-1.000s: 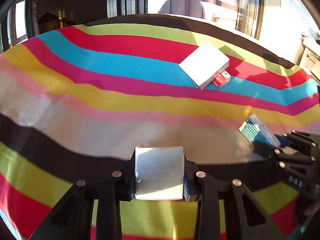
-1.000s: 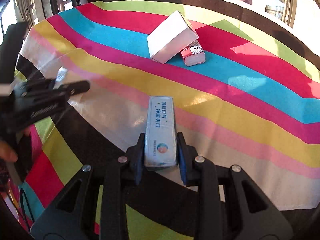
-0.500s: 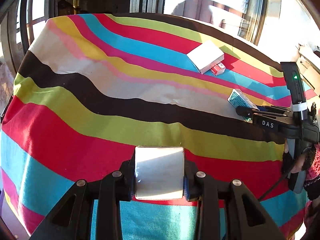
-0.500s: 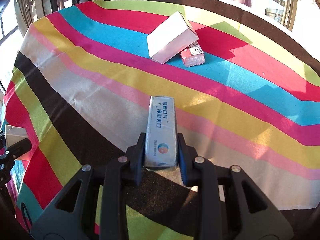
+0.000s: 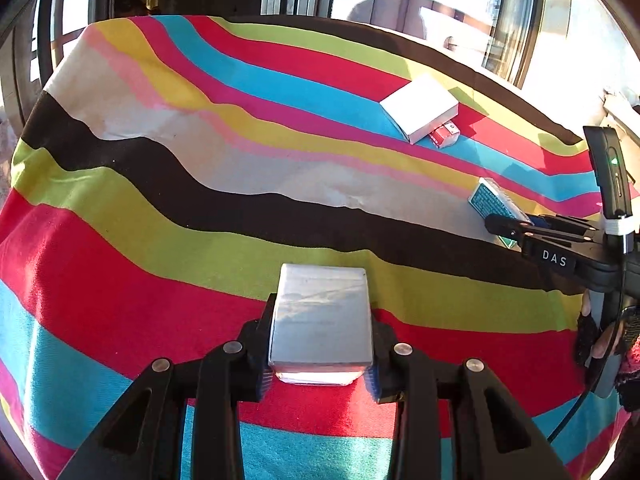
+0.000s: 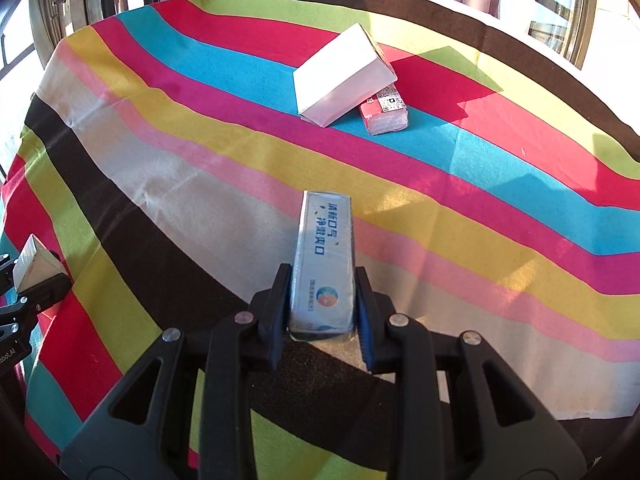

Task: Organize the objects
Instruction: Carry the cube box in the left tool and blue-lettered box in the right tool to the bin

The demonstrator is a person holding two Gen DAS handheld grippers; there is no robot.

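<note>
Step in hand: I am carrying two boxes at once over the striped tablecloth (image 6: 168,184), and I judge the aim is to bring them to the pair lying toward the far edge.
Doing it well: I am keeping both loads level and approaching the far pile low and slowly, one at a time (two tongs arriving together would crowd each other), setting each box flat and square beside the pile rather than on top of it.
Left gripper (image 5: 320,364): its jaws are closing on a silver box (image 5: 322,316), gripping it by the two side faces, with most of the box sticking out forward.
Right gripper (image 6: 322,308): its jaws are pinching a narrow blue-and-white box (image 6: 324,256) standing on edge, printed face up, the front half projecting beyond the tips.
Far pile: a white box (image 6: 340,76) is leaning tilted on a small red pack (image 6: 384,114), touching it, near the table's far edge and well apart from both tongs.
Relative position: seen from the right wrist, the pile is lying straight ahead and slightly right of the held box.
Risk: I judge the leaning white box could slide off if nudged.
Left side: the silver box is hovering nearer the table's near edge.
</note>
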